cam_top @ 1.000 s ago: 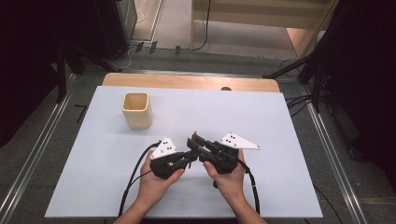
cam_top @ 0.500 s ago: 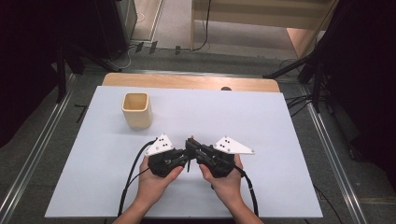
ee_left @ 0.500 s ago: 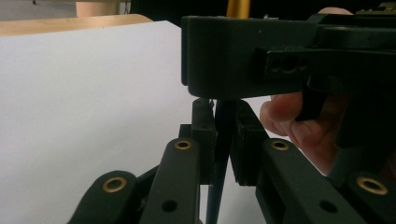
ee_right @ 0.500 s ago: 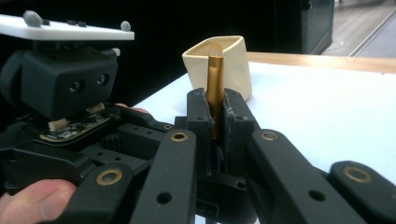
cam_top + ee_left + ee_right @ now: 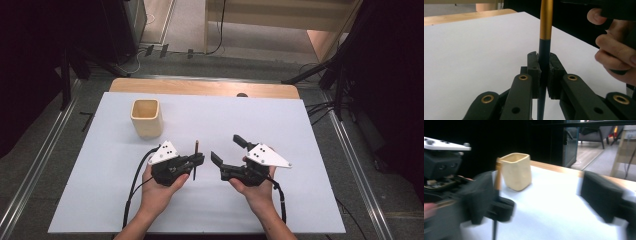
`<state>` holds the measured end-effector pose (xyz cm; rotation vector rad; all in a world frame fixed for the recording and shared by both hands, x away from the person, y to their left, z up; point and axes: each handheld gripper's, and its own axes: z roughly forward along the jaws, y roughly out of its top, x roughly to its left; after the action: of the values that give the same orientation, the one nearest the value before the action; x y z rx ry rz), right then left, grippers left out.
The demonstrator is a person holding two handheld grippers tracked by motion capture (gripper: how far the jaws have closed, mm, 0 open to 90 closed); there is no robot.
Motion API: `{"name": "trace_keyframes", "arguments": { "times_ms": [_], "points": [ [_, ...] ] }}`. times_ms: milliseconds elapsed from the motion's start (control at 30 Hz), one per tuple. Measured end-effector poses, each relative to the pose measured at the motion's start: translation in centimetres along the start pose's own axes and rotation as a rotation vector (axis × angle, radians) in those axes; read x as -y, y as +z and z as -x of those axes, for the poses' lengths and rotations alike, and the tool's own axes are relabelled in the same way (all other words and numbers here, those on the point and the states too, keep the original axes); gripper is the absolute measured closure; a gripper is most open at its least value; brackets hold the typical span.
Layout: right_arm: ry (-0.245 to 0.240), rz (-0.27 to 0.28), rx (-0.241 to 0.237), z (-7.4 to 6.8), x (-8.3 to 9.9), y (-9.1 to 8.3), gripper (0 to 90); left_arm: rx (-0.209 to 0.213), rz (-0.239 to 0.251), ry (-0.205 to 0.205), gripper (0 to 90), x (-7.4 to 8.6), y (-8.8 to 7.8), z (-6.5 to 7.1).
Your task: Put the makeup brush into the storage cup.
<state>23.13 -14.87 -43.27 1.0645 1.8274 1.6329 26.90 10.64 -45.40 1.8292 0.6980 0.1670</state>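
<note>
Near the front middle of the white table, the left gripper is clamped on a pen — a thin stick, dark along the lower shaft and gold above. From the high view the pen stands across the closed jaws, its gold end pointing to the far side and its dark end toward the near edge. The left gripper view shows the two pads pressed on the dark shaft from both sides, with the gold part rising above them.

Just to the right, the right gripper has just been opening — its jaws now stand wide apart with nothing between them. One jaw points left toward the pen but does not touch it; the other reaches toward the far side. The right gripper view, blurred, shows these two jaws set far apart at the picture's sides.

At the far left stands a cup, upright, cream in colour and well apart from both grippers. A hand holds each gripper from the near side, and a black cable trails from each toward the near edge.
</note>
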Motion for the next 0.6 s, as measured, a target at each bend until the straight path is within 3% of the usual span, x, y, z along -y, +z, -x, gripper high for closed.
{"name": "trace_keyframes", "arguments": {
  "times_ms": [67,133,233,600],
  "points": [
    [-0.014,-0.006,-0.024,0.9,0.1,-0.7,0.0,-0.011,0.007,0.0,84.0,-0.1,-0.3,-0.3],
    [-0.042,0.001,-0.038,1.6,0.2,-1.3,0.0,-0.017,0.015,-0.006,84.0,-0.1,-0.6,-0.6],
    [-0.064,-0.002,0.004,2.5,0.5,-2.0,0.0,-0.031,0.026,-0.011,84.0,-0.2,-1.0,-1.0],
    [-0.059,-0.035,0.094,5.9,2.5,-5.0,0.0,-0.064,0.053,-0.012,84.1,-0.7,-2.1,-2.1]
  ]
}}
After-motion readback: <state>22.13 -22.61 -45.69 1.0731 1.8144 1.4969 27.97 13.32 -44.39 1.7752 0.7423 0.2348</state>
